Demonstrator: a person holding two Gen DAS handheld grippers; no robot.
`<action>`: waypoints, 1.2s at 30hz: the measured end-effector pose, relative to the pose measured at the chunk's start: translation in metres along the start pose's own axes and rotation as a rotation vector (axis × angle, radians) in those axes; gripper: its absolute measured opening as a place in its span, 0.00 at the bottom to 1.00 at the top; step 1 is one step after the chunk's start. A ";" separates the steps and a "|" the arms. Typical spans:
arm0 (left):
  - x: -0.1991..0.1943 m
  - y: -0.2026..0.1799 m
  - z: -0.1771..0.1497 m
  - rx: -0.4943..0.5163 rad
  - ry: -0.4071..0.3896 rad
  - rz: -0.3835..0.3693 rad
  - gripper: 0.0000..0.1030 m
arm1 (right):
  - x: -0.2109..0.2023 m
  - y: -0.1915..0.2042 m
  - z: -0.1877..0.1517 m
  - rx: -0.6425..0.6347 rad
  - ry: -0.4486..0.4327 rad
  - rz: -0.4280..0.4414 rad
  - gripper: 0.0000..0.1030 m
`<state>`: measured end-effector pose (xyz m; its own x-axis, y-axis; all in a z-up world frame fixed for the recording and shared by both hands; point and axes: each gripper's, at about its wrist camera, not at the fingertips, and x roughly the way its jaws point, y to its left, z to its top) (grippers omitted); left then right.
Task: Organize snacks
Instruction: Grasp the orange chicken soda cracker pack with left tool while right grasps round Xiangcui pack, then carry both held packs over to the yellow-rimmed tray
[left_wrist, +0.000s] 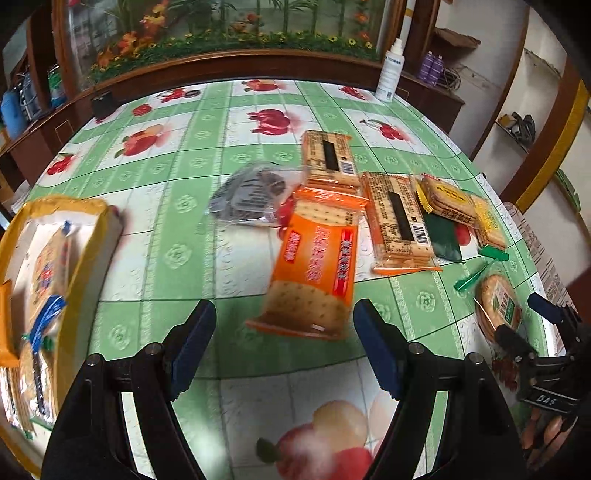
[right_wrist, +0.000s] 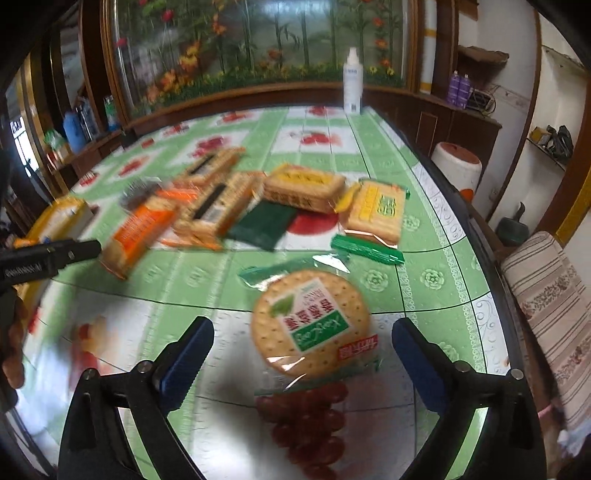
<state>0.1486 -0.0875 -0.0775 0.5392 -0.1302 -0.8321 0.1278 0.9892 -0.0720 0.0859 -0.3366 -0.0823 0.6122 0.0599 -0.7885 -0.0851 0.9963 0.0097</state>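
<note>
Left gripper (left_wrist: 284, 341) fingers spread wide, gripping nothing, hovering over the tablecloth (left_wrist: 177, 229) just short of the orange cracker pack (left_wrist: 314, 273); yellow box (left_wrist: 48, 258) with packs inside sits far left. Right gripper (right_wrist: 301, 360) also released, its jaws either side of the round cracker pack (right_wrist: 312, 325) lying flat; other snack packs clustered beyond.

Three orange cracker packs, first (left_wrist: 313, 273), second (left_wrist: 400, 221), third (left_wrist: 330, 158); two yellow packs (right_wrist: 304, 188), (right_wrist: 376, 210); one round cracker pack (right_wrist: 312, 325); one white bottle (right_wrist: 352, 83).

Fruit-print table (left_wrist: 177, 229) bears scattered cracker packs (left_wrist: 314, 266); yellow box (left_wrist: 55, 240); white bottle (left_wrist: 389, 74).
</note>
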 end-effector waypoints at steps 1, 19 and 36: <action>0.003 -0.003 0.002 0.003 0.002 0.001 0.74 | 0.004 0.000 0.000 -0.005 0.015 -0.008 0.97; 0.054 -0.020 0.024 0.056 0.064 0.047 0.74 | 0.027 0.009 0.000 -0.043 0.068 0.015 0.80; 0.039 -0.015 0.009 0.058 -0.032 0.042 0.56 | 0.008 0.008 -0.001 0.020 -0.008 0.026 0.76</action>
<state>0.1755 -0.1076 -0.1038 0.5715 -0.0922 -0.8154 0.1526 0.9883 -0.0047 0.0894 -0.3279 -0.0896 0.6160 0.0866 -0.7830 -0.0857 0.9954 0.0427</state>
